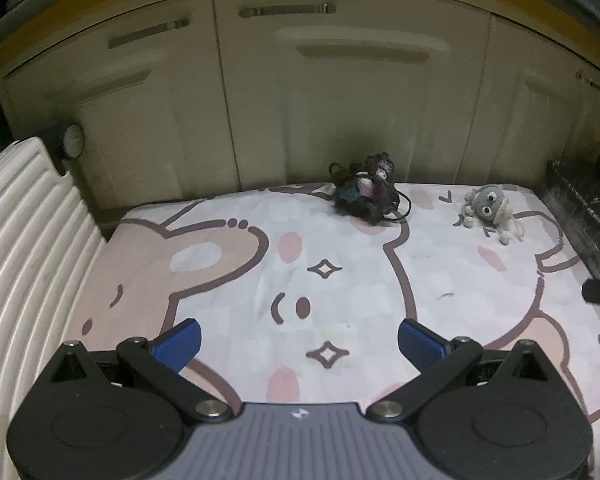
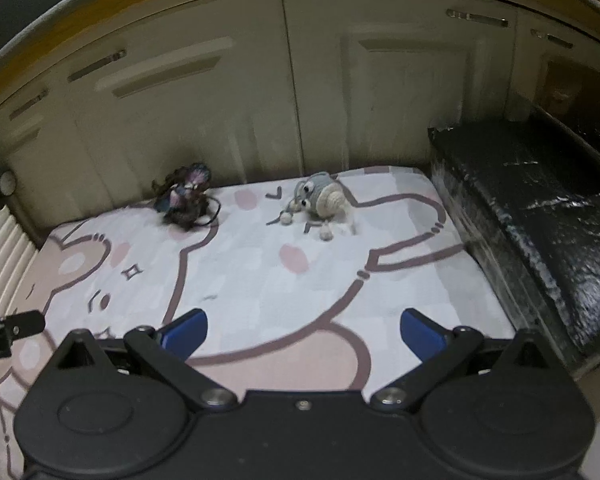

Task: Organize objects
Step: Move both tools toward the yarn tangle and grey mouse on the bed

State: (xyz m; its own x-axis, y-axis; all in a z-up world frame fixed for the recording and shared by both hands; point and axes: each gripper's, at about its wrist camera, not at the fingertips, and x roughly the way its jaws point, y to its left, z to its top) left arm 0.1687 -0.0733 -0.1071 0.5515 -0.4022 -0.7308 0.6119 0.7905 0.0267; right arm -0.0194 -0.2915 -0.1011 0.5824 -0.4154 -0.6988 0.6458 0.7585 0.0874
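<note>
Left wrist view looked across a cartoon-printed cloth (image 1: 228, 240) toward a row of cream cabinet doors (image 1: 340, 112). At the far left a white ribbed object (image 1: 24, 248) ran along the cloth's edge. The left claw (image 1: 299, 344) hovered low over the near part of the cloth, its blue-padded fingers spread wide and gripping nothing. Farther back, near the cabinet doors, a dark yarn doll (image 1: 366, 194) lay on the cloth, loose strands trailing from it. To its right, apart from it, sat a grey crochet toy (image 1: 490, 210) with round eyes and pale dangling legs. A black box (image 1: 580, 208) stood at the right edge.

Right wrist view showed the same layout: the dark yarn doll (image 2: 186, 198) at back left, the grey crochet toy (image 2: 322, 200) near the middle back, the black box (image 2: 540, 216) beside the cloth on the right. The right claw (image 2: 303, 330) also stood released and empty, well short of both toys.
</note>
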